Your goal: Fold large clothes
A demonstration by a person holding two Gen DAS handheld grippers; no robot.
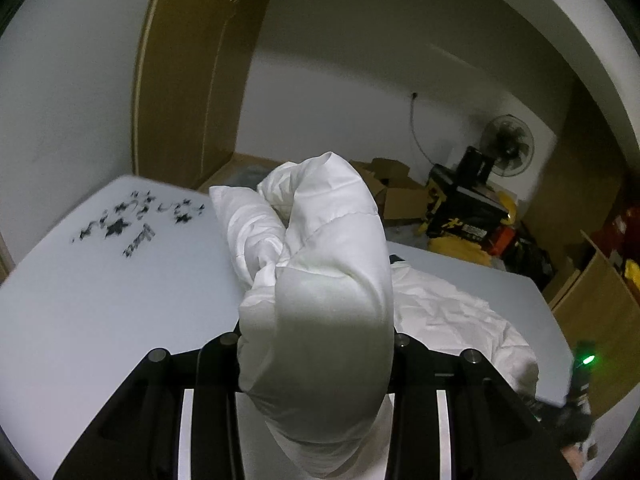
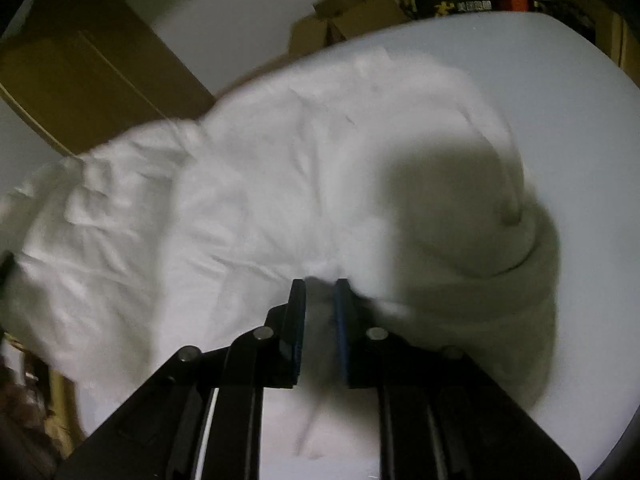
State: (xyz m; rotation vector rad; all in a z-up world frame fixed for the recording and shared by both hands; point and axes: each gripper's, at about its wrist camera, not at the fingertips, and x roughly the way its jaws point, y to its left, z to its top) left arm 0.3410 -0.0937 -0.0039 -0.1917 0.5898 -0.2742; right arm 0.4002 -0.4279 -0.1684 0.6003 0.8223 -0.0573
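Note:
A large white garment (image 2: 280, 168) lies crumpled across a pale round-cornered table (image 2: 560, 92). My left gripper (image 1: 316, 340) is shut on a thick bunch of the white garment (image 1: 320, 264), which rises in front of the camera and hides the fingertips. The rest of the cloth trails down to the table at the right in the left wrist view (image 1: 452, 312). My right gripper (image 2: 320, 284) is shut on a fold of the garment near its front edge, cloth pinched between the blue-padded fingers (image 2: 298, 320).
The table (image 1: 100, 300) bears black scribble marks (image 1: 132, 220) at its far left. Beyond it stand cardboard boxes (image 1: 396, 192), a black and yellow case (image 1: 460, 208), a fan (image 1: 508, 146) and a tall brown panel (image 1: 192, 80).

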